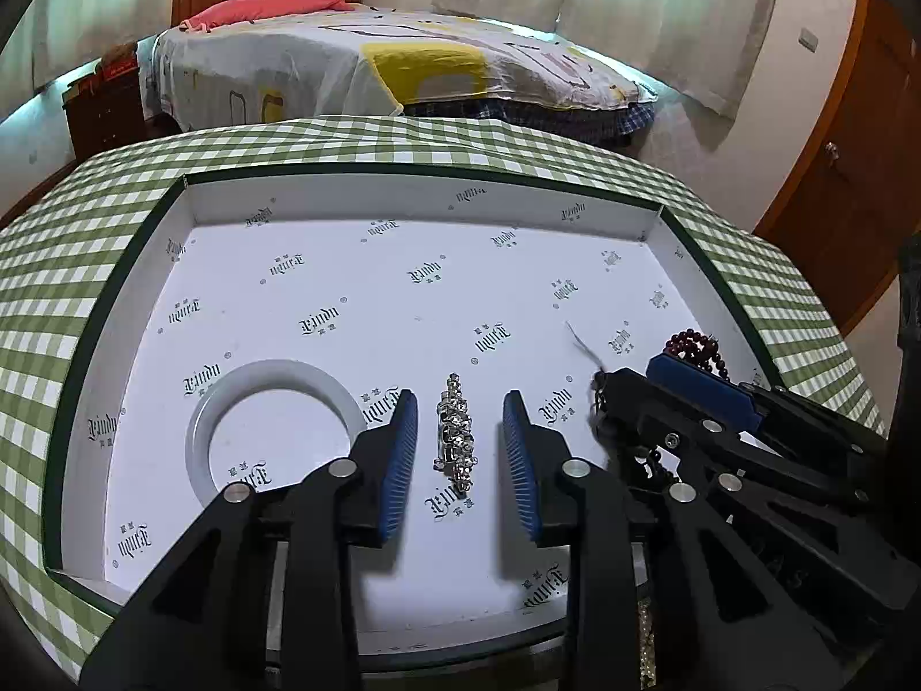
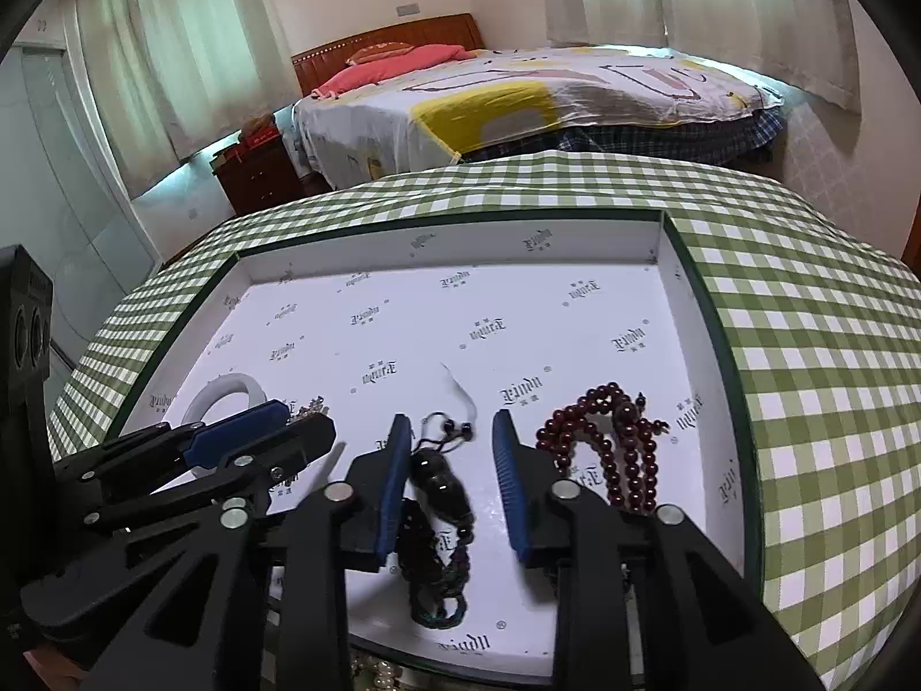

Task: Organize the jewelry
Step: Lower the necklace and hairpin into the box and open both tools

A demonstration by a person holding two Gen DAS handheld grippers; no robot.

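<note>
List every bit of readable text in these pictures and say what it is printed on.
"Eindu": a blackletter logo, my best reading, repeated upside down across the white printed lining of the shallow dark-green-edged box, on floor and inner walls.
Tiny characters under each logo: too small to read.
Red items on the dark wooden nightstand: any print is blurred.
The jewellery and both tongs show no text.
</note>
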